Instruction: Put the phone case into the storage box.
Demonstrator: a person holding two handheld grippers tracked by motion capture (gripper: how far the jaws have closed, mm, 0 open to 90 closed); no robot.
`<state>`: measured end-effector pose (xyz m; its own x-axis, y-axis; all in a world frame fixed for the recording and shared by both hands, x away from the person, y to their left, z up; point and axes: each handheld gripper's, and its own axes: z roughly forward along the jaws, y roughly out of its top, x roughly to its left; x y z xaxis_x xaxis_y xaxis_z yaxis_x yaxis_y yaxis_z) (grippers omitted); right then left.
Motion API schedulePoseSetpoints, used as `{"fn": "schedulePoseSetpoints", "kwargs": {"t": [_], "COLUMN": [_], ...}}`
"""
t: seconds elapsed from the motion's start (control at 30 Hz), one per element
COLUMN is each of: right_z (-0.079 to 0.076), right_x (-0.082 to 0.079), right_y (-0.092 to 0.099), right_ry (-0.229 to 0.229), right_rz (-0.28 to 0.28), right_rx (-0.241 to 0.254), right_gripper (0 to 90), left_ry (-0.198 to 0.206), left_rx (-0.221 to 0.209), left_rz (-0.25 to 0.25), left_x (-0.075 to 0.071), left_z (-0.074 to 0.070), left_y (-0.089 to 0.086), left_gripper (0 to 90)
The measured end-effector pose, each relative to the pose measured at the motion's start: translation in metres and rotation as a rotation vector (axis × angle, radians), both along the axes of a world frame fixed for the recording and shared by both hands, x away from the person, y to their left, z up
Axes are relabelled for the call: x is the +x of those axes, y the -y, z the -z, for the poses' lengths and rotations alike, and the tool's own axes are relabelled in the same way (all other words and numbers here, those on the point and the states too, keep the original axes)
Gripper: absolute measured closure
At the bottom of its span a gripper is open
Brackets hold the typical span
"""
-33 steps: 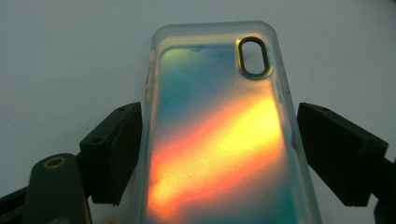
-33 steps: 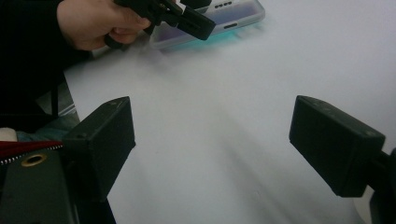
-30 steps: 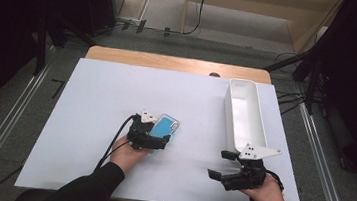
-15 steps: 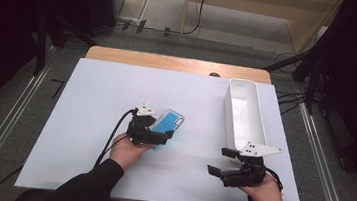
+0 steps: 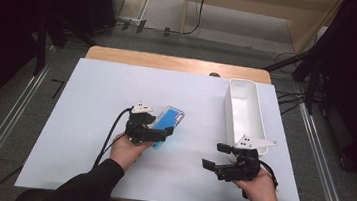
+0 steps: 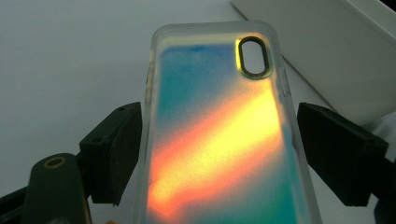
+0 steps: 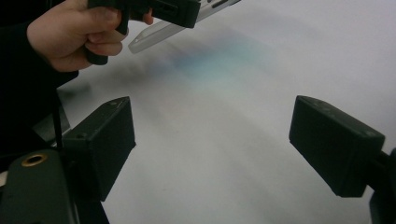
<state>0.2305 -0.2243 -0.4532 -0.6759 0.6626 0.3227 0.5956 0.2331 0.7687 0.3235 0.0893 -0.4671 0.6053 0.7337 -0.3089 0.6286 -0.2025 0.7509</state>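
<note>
Two tools in play: left tool (image 5: pixel 162 135) clamped across the long sides of the phone case (image 5: pixel 170 118), held tilted just above the worktop (image 5: pixel 92 91), well left of the white bin (image 5: pixel 243 112); right tool (image 5: pixel 214 155) spread wide and empty near the bin's close end. Squeeze lightly and squarely on the case edges, carry level, avoid twisting. Near end of case cut off in the left gripper view; bin's close end hidden behind the right tool's plate.

Even overhead light on the white table (image 5: pixel 89 121); dark surroundings at both sides of the high view. Phone case (image 6: pixel 219 140) glows orange and teal, slightly soft up close. Near jaws blurred in both gripper views; faint blue tint and soft shadows beneath the case.
</note>
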Motion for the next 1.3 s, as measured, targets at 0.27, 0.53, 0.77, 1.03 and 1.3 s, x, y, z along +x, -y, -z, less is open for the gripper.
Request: {"fn": "schedulePoseSetpoints", "kwargs": {"t": [0.27, 0.53, 0.77, 1.03, 1.3], "right_z": [-0.008, -0.015, -0.020, -0.026, -0.029], "right_x": [0.010, 0.021, 0.029, 0.040, 0.048], "right_y": [-0.007, -0.016, -0.026, -0.035, -0.040], "right_ry": [-0.002, -0.030, -0.045, -0.081, -0.086], "right_rz": [0.036, 0.046, 0.067, 0.106, 0.114], "right_rx": [0.005, 0.002, 0.009, 0.043, 0.055], "right_gripper": [13.1, 13.1, 13.1, 13.1, 15.3], "left_ry": [0.014, 0.008, 0.008, 0.028, 0.047], "left_rx": [-0.039, -0.091, -0.112, -0.117, -0.137], "left_rz": [-0.042, -0.084, -0.114, -0.120, -0.148], "left_x": [-0.001, 0.000, -0.005, -0.009, -0.011], "left_z": [-0.003, -0.004, -0.001, 0.000, 0.005], "left_y": [-0.003, -0.006, -0.008, -0.006, -0.006], "left_gripper": [16.6, 16.5, 16.5, 16.5, 16.6]}}
